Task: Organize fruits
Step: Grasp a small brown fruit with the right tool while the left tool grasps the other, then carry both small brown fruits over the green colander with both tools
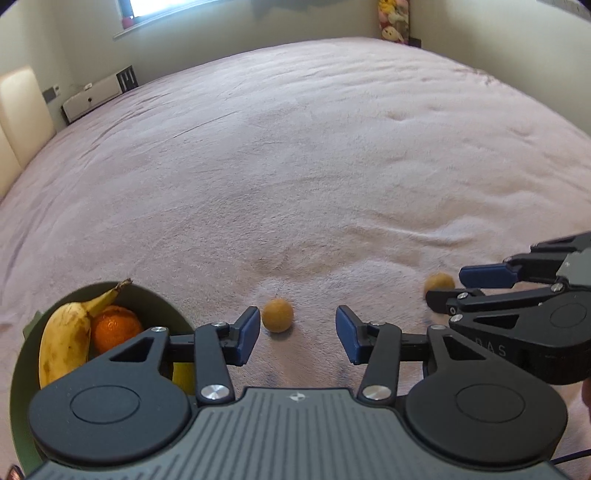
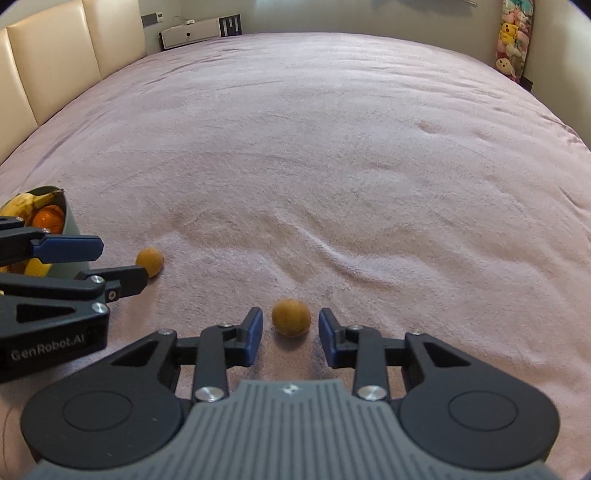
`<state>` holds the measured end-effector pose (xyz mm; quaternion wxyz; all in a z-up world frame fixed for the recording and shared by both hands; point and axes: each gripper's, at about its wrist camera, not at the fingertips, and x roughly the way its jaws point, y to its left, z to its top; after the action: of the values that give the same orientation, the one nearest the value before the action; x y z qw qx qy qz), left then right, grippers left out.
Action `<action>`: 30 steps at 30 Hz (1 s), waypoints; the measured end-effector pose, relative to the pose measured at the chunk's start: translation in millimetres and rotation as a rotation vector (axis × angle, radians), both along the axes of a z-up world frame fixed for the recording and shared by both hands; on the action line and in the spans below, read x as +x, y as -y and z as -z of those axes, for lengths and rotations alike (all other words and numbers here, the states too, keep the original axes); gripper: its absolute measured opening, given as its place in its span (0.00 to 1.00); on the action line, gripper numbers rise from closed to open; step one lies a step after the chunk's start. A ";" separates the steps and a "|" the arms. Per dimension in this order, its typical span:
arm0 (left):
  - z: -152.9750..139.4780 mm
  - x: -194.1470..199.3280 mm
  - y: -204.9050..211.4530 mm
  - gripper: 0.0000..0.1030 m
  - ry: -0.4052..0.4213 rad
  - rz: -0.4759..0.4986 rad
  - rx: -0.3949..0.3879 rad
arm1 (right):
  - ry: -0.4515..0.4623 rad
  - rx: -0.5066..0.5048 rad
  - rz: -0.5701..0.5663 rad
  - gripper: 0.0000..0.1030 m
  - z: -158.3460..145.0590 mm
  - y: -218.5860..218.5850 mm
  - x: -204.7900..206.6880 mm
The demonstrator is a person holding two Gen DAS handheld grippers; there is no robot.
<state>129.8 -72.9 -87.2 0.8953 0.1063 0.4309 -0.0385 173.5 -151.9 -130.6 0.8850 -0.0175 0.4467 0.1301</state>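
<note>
Two small round brown fruits lie on the pink bed cover. In the left wrist view one (image 1: 277, 315) lies just ahead of my open left gripper (image 1: 297, 334), nearer its left finger; the other (image 1: 439, 283) lies between the fingers of my right gripper (image 1: 445, 286), seen from the side. In the right wrist view the second fruit (image 2: 291, 317) sits between my open right gripper's (image 2: 290, 334) fingertips, untouched, and the first (image 2: 149, 260) lies by the left gripper's (image 2: 118, 262) tips. A green bowl (image 1: 155, 301) at the left holds a banana (image 1: 66, 336) and an orange (image 1: 114, 328).
The bed cover (image 1: 295, 166) stretches far ahead. A cream padded headboard (image 2: 55, 55) runs along the left. A white box (image 2: 192, 33) stands on the floor beyond the bed, and soft toys (image 2: 513, 44) hang in the far right corner.
</note>
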 end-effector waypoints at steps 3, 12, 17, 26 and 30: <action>5.8 4.0 2.8 0.54 -0.013 -0.003 0.040 | -0.015 0.010 0.001 0.25 3.6 1.0 2.4; 23.6 19.0 8.9 0.47 -0.067 -0.011 0.119 | -0.023 0.034 0.013 0.20 7.6 5.0 5.1; 34.0 23.7 15.1 0.41 -0.066 -0.010 0.182 | -0.028 0.034 0.006 0.20 7.8 2.6 1.9; 40.5 30.4 16.3 0.37 -0.049 -0.008 0.249 | -0.028 0.033 0.009 0.20 9.4 1.9 1.7; 43.2 30.7 17.1 0.30 -0.047 0.005 0.275 | -0.024 0.030 0.013 0.20 10.2 1.2 1.6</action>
<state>160.5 -90.1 -130.4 0.8618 0.2280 0.4528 0.0162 175.0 -153.2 -140.7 0.8806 0.0001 0.4553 0.1314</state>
